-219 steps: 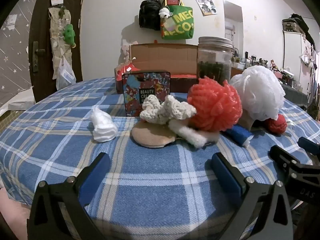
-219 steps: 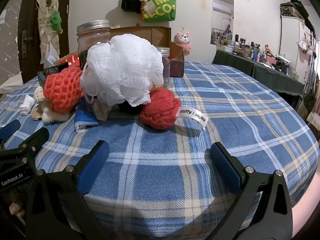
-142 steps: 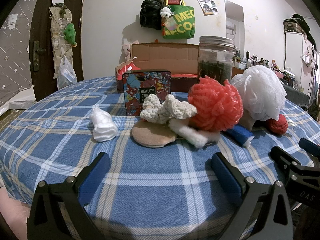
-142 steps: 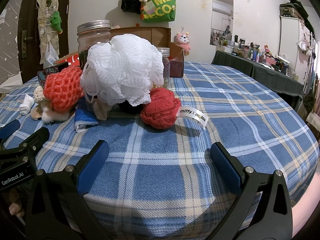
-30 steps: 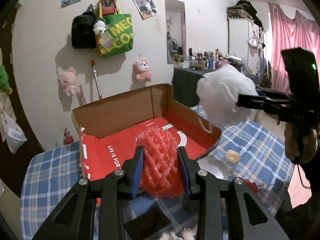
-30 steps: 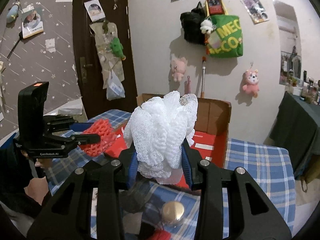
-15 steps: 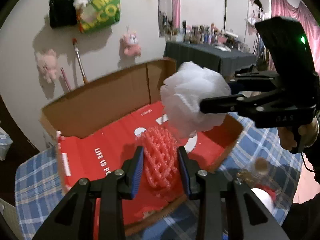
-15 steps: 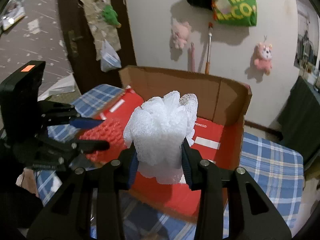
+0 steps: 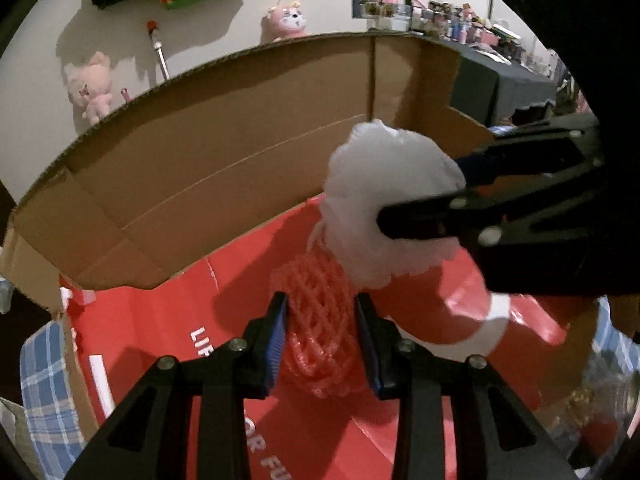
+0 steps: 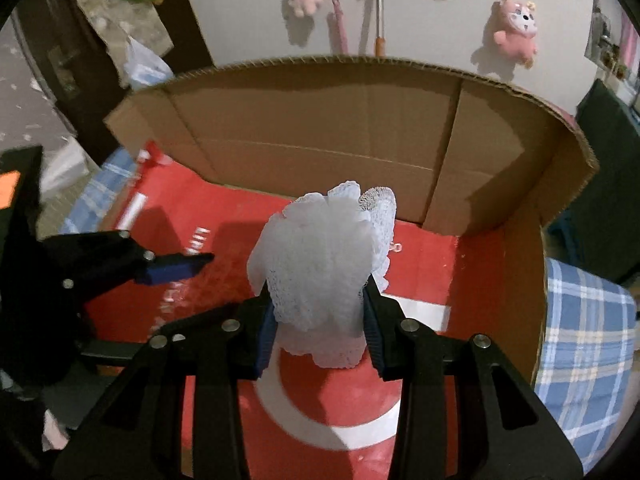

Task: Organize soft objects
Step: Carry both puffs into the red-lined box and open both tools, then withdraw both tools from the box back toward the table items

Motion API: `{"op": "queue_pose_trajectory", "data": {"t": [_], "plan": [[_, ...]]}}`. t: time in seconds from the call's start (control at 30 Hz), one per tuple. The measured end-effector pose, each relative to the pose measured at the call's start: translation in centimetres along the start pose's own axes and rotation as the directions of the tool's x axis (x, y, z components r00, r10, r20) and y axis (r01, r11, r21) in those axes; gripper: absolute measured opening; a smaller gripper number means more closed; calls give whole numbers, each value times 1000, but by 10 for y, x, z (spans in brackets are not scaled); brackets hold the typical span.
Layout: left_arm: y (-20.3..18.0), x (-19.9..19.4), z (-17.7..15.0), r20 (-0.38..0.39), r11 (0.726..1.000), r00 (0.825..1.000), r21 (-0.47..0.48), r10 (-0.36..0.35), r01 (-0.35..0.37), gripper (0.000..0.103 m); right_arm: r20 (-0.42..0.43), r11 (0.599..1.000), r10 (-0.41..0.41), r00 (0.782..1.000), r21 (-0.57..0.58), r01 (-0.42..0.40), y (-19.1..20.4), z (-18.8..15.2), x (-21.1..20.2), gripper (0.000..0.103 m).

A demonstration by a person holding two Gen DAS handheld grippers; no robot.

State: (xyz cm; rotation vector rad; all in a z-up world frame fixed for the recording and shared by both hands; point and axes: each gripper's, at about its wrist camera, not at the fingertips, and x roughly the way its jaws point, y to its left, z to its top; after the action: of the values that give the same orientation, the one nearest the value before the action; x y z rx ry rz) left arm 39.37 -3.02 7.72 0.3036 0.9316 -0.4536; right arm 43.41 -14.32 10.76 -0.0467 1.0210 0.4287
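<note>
Drop-off step now: my left hand-held gripper (image 9: 320, 334) clamps the red mesh puff (image 9: 320, 320), right hand-held gripper (image 10: 320, 322) clamps the white puff (image 10: 326, 268), both over the cardboard box (image 10: 320, 120); next I judge release.

Coral puff (image 9: 316, 328) between left tool (image 9: 320, 336) pads: plastic mesh, open weave, slightly glossy. White puff (image 10: 324, 276) in right tool (image 10: 320, 320): fine gauzy netting, matt, frilly. Tool bodies: black matt plastic, small metal screws; pads (image 9: 276, 336) blue, ribbed. Box (image 10: 320, 136) beyond both tools: raw brown corrugated cardboard walls, matt; floor under tools red printed, faint sheen. Desk cloth (image 10: 584, 332) right of right tool: woven plaid fabric, matt.
</note>
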Motion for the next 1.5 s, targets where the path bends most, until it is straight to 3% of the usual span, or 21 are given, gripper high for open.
{"op": "queue_pose_trajectory", "data": {"t": [0.07, 0.43, 0.63, 0.87, 1.07, 1.23, 1.5], "plan": [[3, 2, 2, 7, 1000, 1000, -8, 0, 0, 37, -21, 1000, -29, 999, 2, 29, -1, 2, 9, 37], [8, 8, 7, 24, 1000, 1000, -5, 15, -15, 43, -57, 996, -2, 998, 89, 7, -20, 1, 21, 48], [11, 11, 6, 12, 1000, 1000, -18, 2, -2, 57, -68, 991, 27, 997, 133, -18, -28, 1, 18, 55], [16, 11, 6, 14, 999, 1000, -33, 6, -5, 71, -77, 989, 33, 997, 150, -21, -37, 2, 16, 71], [18, 1, 7, 39, 999, 999, -45, 22, -20, 83, -57, 987, 21, 998, 162, -11, -38, 4, 8, 79], [21, -15, 6, 71, 997, 997, -72, 41, -36, 91, -37, 987, -4, 999, 159, 10, -31, 4, -1, 79], [15, -70, 0, 163, 988, 983, -139, 86, -63, 103, 83, 990, -15, 996, 142, 3, -14, 1, -54, 79]]}}
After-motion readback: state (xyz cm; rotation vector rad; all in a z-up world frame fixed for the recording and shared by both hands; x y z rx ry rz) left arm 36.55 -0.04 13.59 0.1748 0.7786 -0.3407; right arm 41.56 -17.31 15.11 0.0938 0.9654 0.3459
